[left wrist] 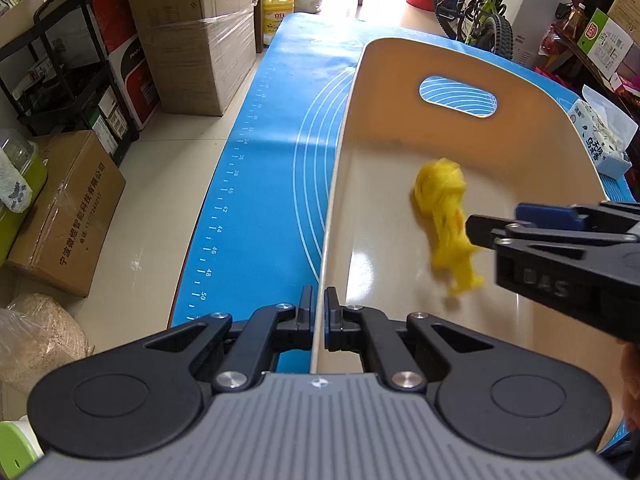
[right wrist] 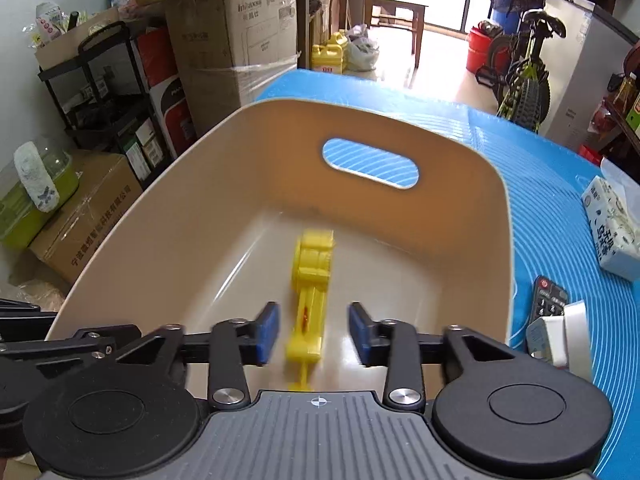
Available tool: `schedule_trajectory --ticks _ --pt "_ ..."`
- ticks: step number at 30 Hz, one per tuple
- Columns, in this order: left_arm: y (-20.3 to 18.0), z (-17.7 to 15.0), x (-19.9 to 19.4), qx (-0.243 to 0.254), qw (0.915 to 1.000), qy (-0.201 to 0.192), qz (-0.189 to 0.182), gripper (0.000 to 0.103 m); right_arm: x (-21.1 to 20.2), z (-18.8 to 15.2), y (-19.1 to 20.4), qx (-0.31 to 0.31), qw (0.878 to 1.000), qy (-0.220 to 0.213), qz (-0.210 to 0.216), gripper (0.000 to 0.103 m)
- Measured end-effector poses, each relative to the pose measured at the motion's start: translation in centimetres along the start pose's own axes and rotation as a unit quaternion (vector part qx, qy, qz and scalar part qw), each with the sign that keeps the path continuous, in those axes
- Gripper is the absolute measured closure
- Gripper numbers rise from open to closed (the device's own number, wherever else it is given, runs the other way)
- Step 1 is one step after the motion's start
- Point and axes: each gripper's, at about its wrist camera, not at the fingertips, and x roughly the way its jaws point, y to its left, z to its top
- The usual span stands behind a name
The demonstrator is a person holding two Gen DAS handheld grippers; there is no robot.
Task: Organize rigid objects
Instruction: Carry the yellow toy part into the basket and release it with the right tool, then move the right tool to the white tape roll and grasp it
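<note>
Yellow plastic toy (right wrist: 310,300), blurred, inside beige bin (right wrist: 168,216) between the spread-apart fingers of the right gripper (right wrist: 313,332); likely light, stiff, slick, best pinched across its narrow shaft; left gripper (left wrist: 319,312) clamped on the bin's near wall.

Each claw (left wrist: 319,312) (right wrist: 313,334) has black linkages, silver screws, blue pads, ribbed grey body.

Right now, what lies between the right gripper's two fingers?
The right wrist view shows the blurred yellow toy between the open right gripper's fingers, inside the beige bin; neither finger visibly touches it.
</note>
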Motion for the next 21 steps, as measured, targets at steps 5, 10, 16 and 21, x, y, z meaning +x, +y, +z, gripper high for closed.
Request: schedule_trajectory --ticks 5,10,16,21 --pt "0.1 0.0 0.0 -0.001 1.0 -0.001 -0.002 0.098 -2.8 0.3 -1.9 0.009 0.999 -0.031 0.02 0.043" --pt "0.1 0.0 -0.1 -0.002 1.0 -0.001 -0.003 0.098 -6.5 0.3 -5.0 0.008 0.997 -0.072 0.0 0.04" --pt "0.1 0.0 0.0 -0.003 1.0 -0.001 -0.004 0.098 -8.2 0.1 -10.4 0.029 0.994 -0.085 -0.053 0.039" --pt "0.1 0.0 0.0 -0.003 1.0 -0.001 -0.004 0.098 -7.1 -1.1 -14.1 0.044 0.993 -0.076 -0.079 0.039"
